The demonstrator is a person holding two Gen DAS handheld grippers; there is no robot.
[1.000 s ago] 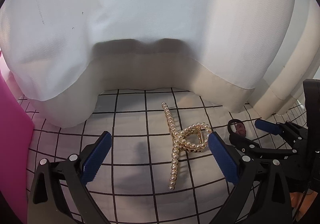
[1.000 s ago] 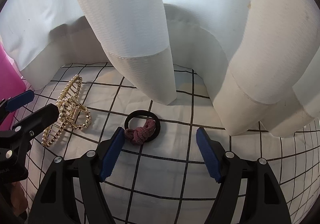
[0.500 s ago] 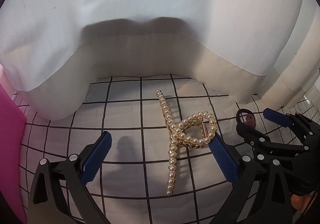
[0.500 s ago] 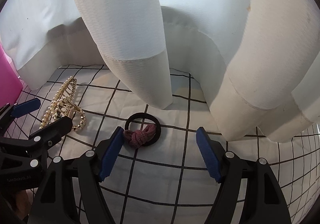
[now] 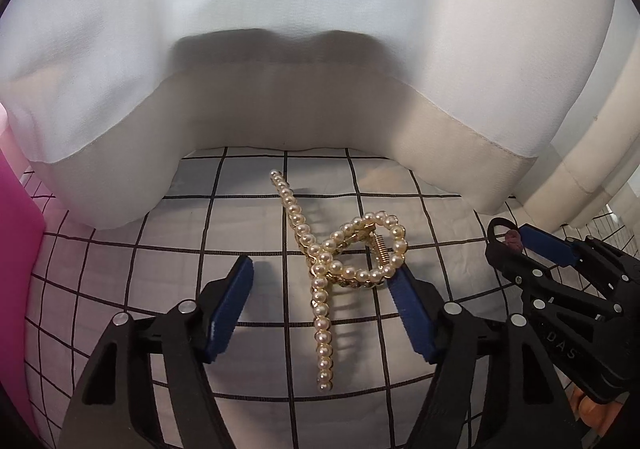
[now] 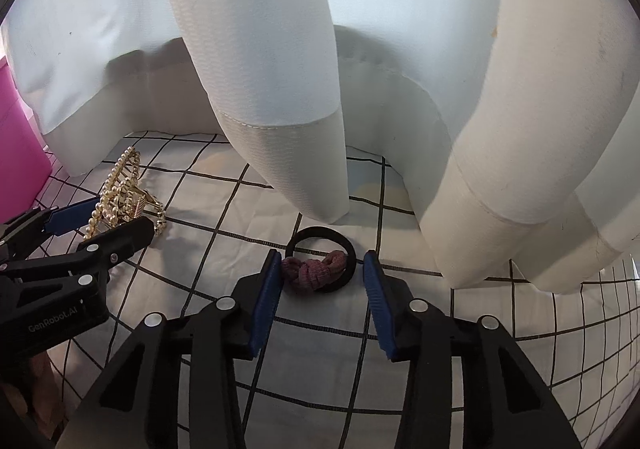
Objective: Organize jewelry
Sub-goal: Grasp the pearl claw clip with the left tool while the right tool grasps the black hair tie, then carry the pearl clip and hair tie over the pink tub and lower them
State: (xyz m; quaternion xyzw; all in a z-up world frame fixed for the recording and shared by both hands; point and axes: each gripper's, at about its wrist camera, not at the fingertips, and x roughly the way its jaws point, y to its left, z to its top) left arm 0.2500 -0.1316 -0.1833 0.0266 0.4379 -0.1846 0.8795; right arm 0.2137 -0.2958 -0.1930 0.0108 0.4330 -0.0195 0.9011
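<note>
A gold hair claw clip set with pearls (image 5: 332, 257) lies on the white cloth with a black grid. My left gripper (image 5: 324, 281) is open, its blue pads on either side of the clip; the right pad touches the clip's loop. The clip also shows in the right wrist view (image 6: 124, 197). A black hair tie with a mauve knot (image 6: 322, 267) lies to the right. My right gripper (image 6: 320, 265) is open, narrower than before, its pads flanking the hair tie, the left pad touching the knot.
White curtain folds (image 6: 272, 89) hang down onto the cloth just behind both items. A pink box (image 5: 16, 233) stands at the far left, also in the right wrist view (image 6: 20, 141). The gridded cloth (image 6: 460, 329) extends to the right.
Both grippers have moved forward and down over their items. The jaws of each stand closer together than before, now bracketing the clip and the hair tie.
</note>
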